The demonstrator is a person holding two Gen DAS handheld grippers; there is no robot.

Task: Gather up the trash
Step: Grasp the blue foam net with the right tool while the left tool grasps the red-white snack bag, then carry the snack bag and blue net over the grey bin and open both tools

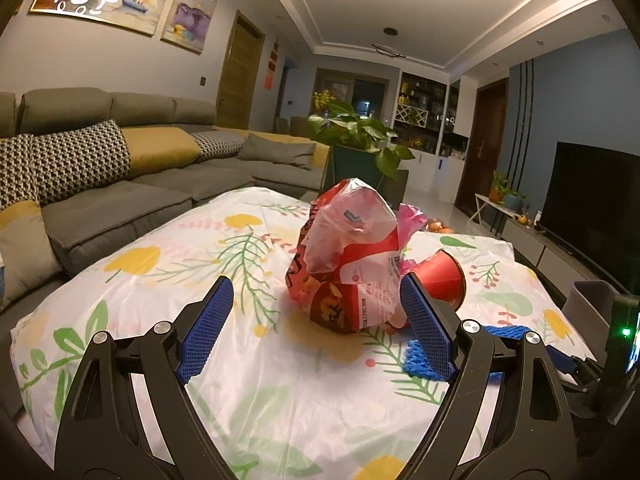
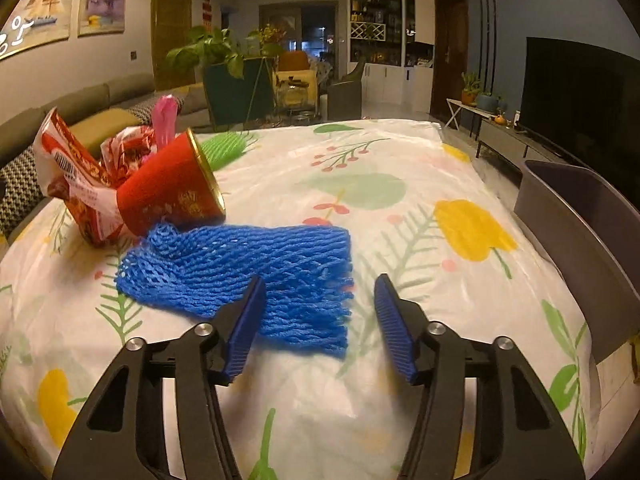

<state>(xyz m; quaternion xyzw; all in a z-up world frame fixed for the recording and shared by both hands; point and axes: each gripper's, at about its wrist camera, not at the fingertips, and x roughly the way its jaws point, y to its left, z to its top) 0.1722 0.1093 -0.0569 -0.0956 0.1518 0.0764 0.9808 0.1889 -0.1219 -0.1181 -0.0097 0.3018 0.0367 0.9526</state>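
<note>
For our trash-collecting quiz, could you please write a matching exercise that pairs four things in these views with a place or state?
Things:
1. blue foam net
2. red paper cup
3. crumpled snack bag
4. grey bin

Places or states:
A. at the table's right edge
B. lying on its side
C. flat before the right hand-held gripper
D. between the left hand-held gripper's open fingers

Pairs: 1-C, 2-B, 3-D, 4-A

The left gripper (image 1: 316, 300) and right gripper (image 2: 320, 296) match: black angular arms with triangular cut-outs, round silver screws (image 1: 163, 327) at the joints, and fingers (image 2: 394, 330) faced with blue ribbed pads (image 1: 210, 326). Beside the left one, a black block carries a green light (image 1: 626, 333).
</note>
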